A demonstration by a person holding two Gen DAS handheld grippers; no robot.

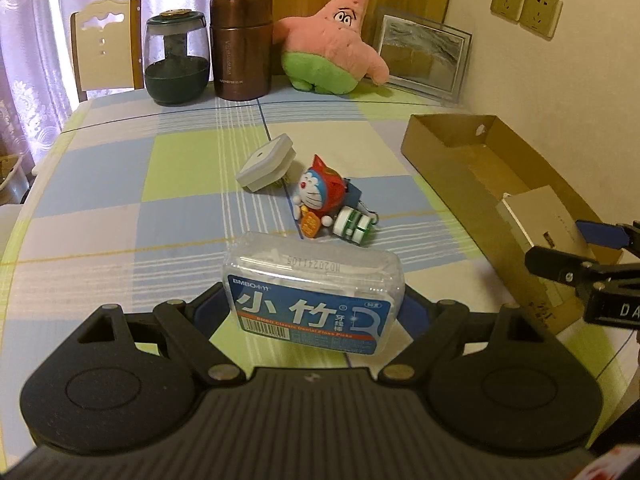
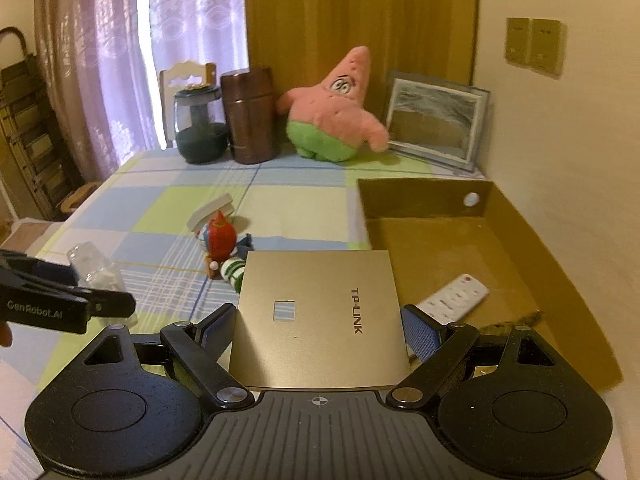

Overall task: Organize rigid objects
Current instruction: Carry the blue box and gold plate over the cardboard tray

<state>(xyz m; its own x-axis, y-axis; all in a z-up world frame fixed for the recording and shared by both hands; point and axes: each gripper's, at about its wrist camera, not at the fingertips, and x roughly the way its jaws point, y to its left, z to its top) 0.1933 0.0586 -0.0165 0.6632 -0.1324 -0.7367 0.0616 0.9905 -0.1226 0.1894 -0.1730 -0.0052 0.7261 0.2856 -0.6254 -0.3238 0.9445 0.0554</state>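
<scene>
Now both grippers are mid-carry: left gripper (image 1: pixel 316 312) fingers clamp the floss-pick box (image 1: pixel 312 292) above the table (image 1: pixel 120 184), right gripper (image 2: pixel 320 328) fingers clamp the gold TP-LINK unit (image 2: pixel 320 312) at the cardboard box (image 2: pixel 516 232) edge. Next, prob. lower each into the cardboard box w/o hitting the remote (image 2: pixel 456 296) inside. The unit hides the box's near-left corner; the dark blurred bit by the remote is unreadable.

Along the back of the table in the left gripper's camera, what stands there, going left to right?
Dark green glass jar → brown metal canister → pink starfish plush → framed picture.
</scene>
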